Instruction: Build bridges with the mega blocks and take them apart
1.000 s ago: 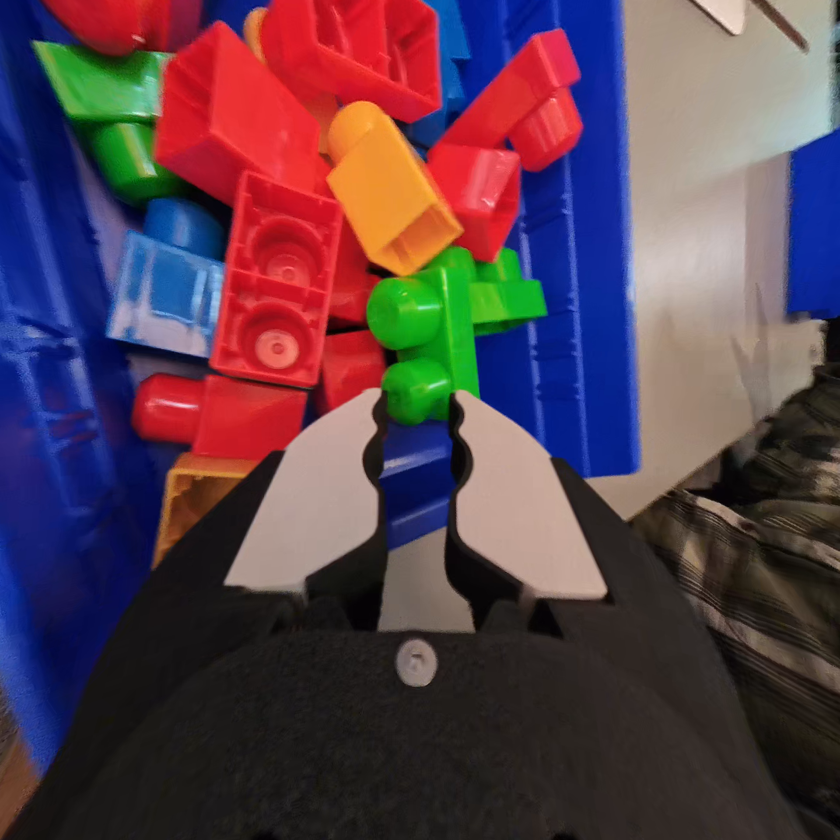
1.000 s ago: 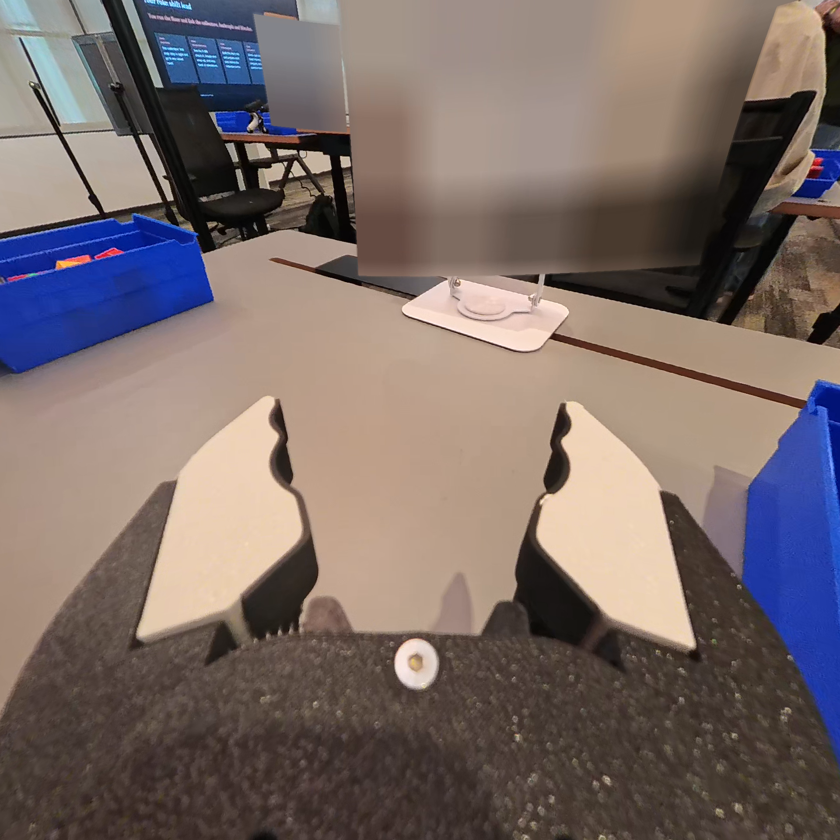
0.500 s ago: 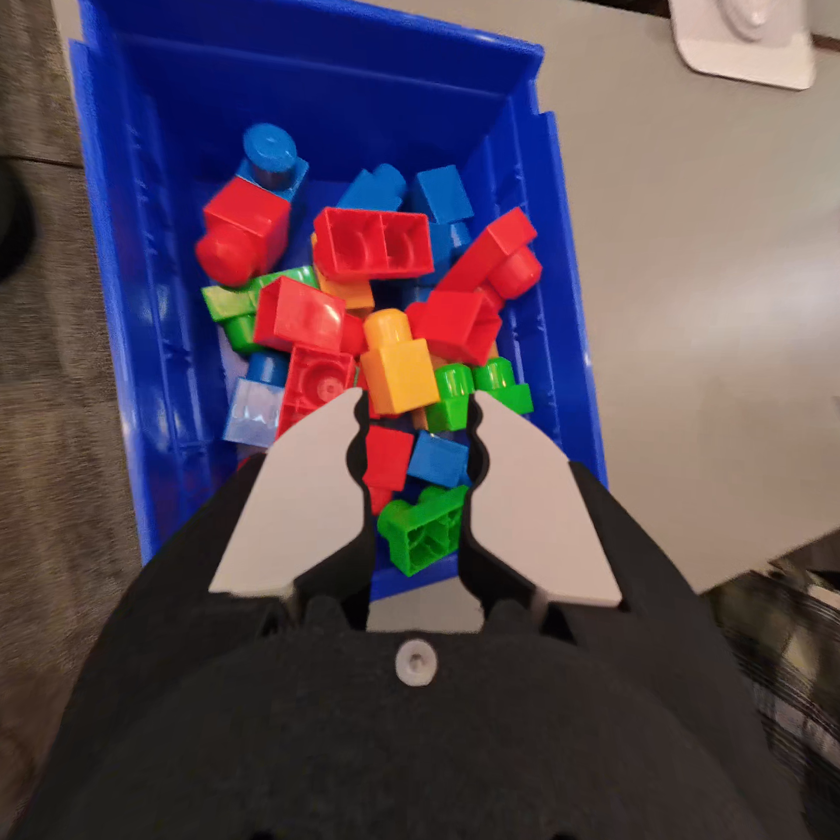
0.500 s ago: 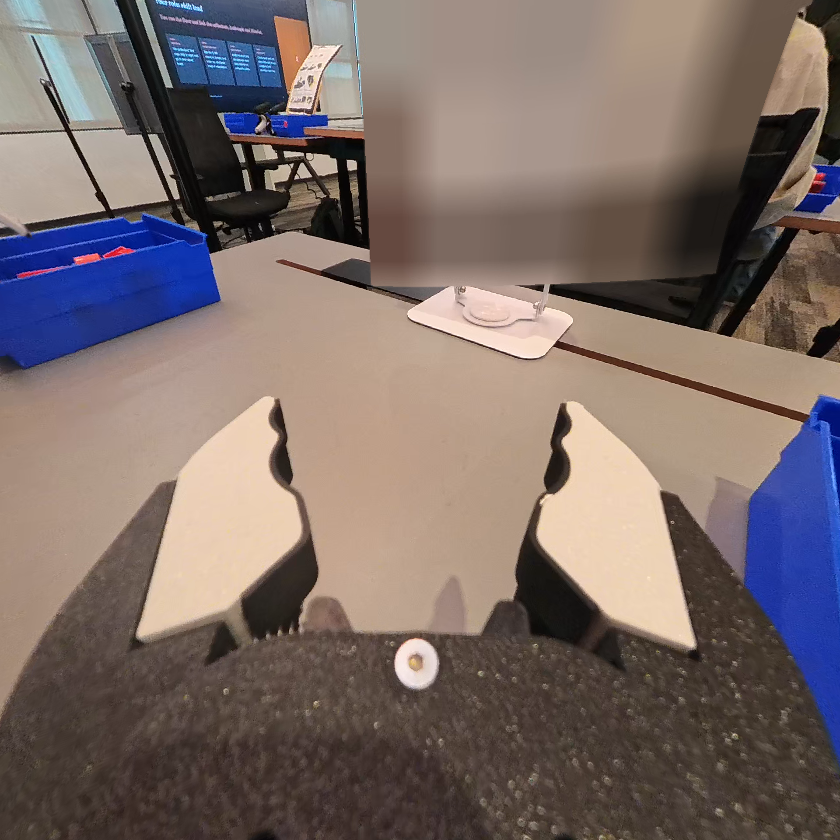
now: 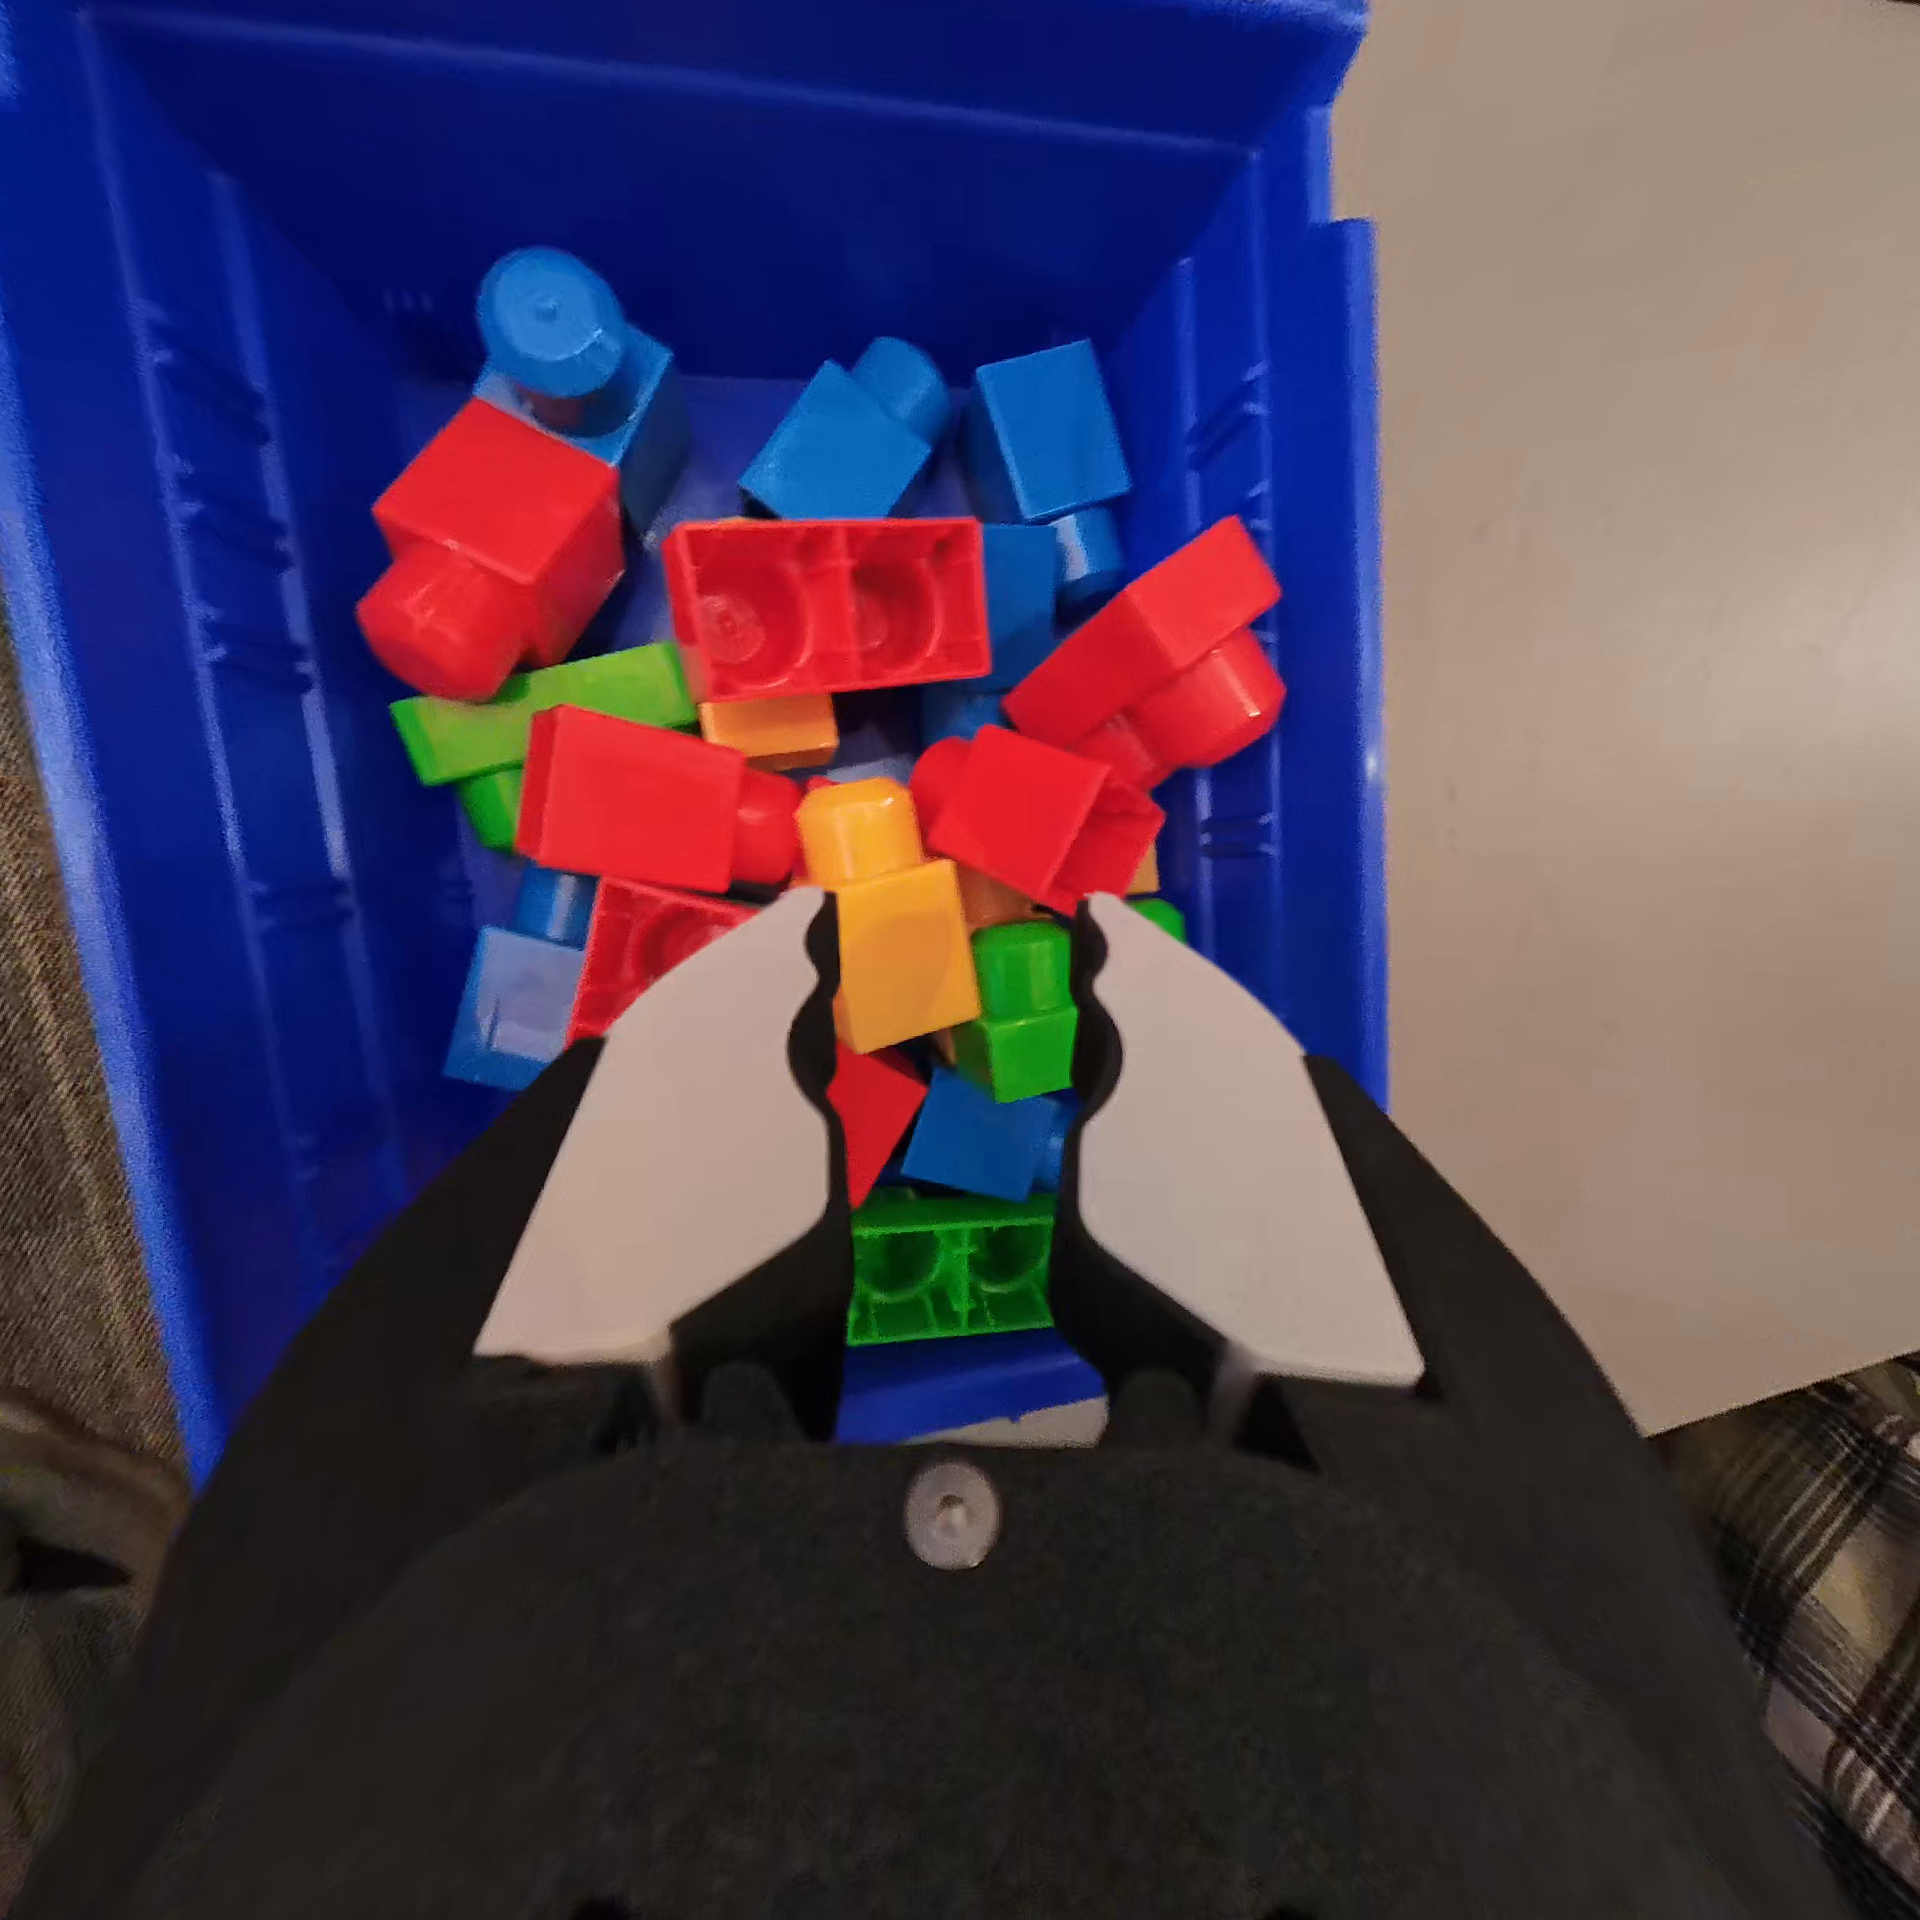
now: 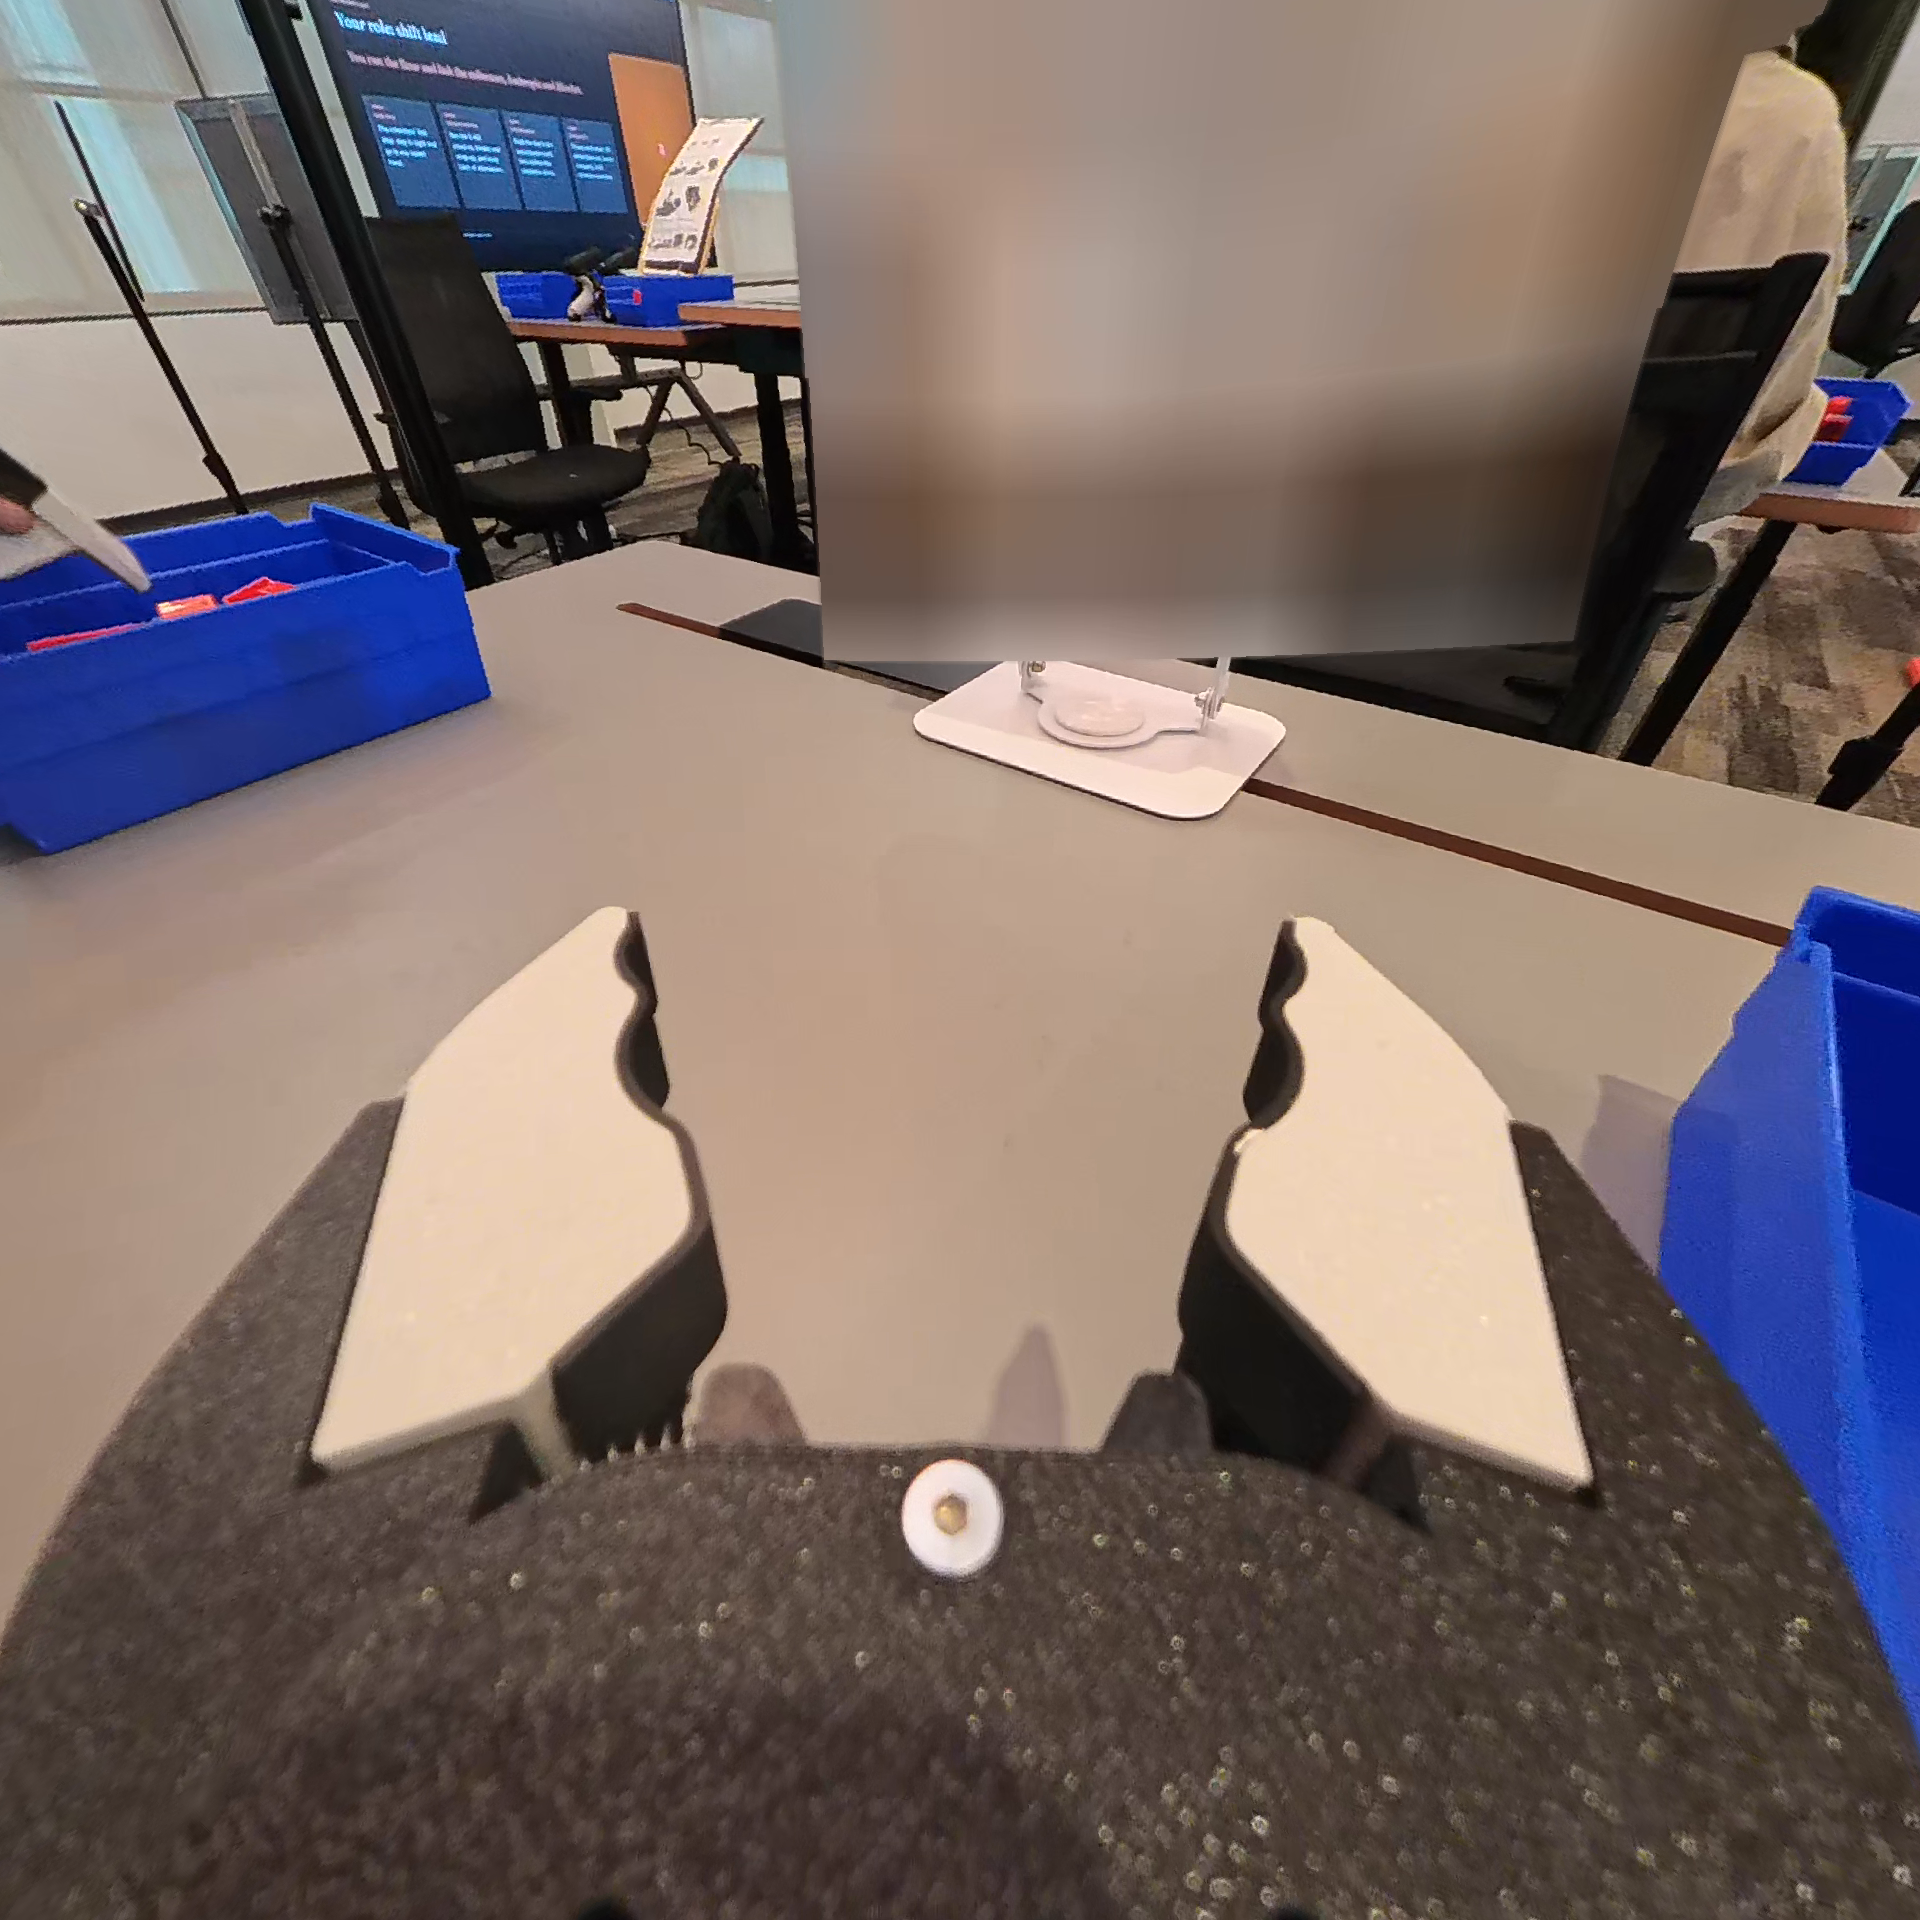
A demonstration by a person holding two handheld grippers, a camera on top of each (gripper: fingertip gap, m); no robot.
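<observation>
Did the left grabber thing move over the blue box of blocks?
Yes. The left hand-held gripper has dropped closer to the blue bin; its blocks look bigger, and the orange block sits between its fingertips.

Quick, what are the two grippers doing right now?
Left gripper: open, holding nothing, above the blocks in the blue bin.
Right gripper: open wide, holding nothing, over the grey table.

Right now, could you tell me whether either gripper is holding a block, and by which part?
Neither holds anything: the left gripper is open above the blocks in the blue bin, and the right gripper is open over the bare table.
</observation>
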